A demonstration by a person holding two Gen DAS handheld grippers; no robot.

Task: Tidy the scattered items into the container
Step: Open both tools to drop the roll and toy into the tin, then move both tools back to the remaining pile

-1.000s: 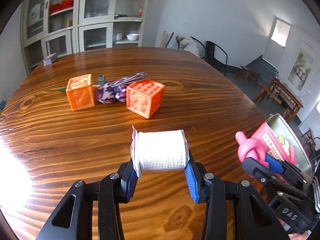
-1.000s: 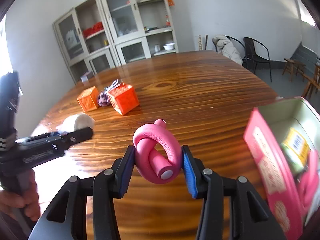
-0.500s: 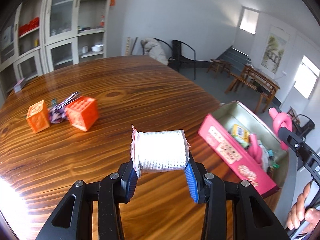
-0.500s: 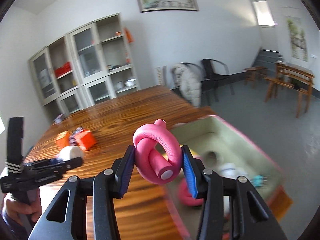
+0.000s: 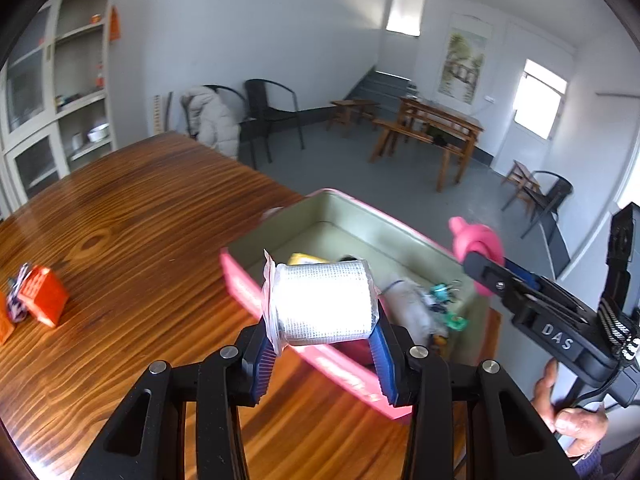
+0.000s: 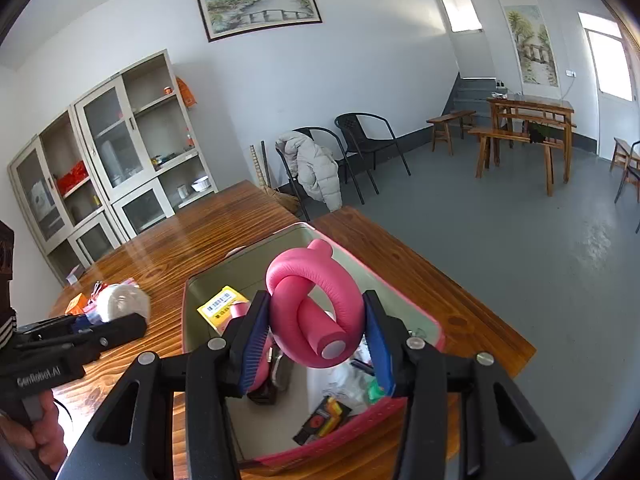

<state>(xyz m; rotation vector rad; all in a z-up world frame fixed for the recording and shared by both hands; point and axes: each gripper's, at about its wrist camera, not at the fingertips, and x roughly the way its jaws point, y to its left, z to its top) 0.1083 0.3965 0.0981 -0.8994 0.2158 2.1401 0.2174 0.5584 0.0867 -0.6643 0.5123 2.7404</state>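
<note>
Above the near wall of the pink container (image 5: 304, 356) (left-wrist view), the left gripper (image 5: 322, 344) clamps a white gauze roll (image 5: 324, 306); right-wrist view: the right gripper (image 6: 316, 336) pinches a knotted pink foam tube (image 6: 316, 304) over the container's interior.

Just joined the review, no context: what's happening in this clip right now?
A person is tidying a table with a handheld gripper in each hand. The left gripper grips a white gauze roll near the front wall of the pink tin. The right gripper holds a knotted pink foam roller above the tin's open interior. Neither is released yet. The tin already holds several small items, and an orange block sits out on the wooden table.
</note>
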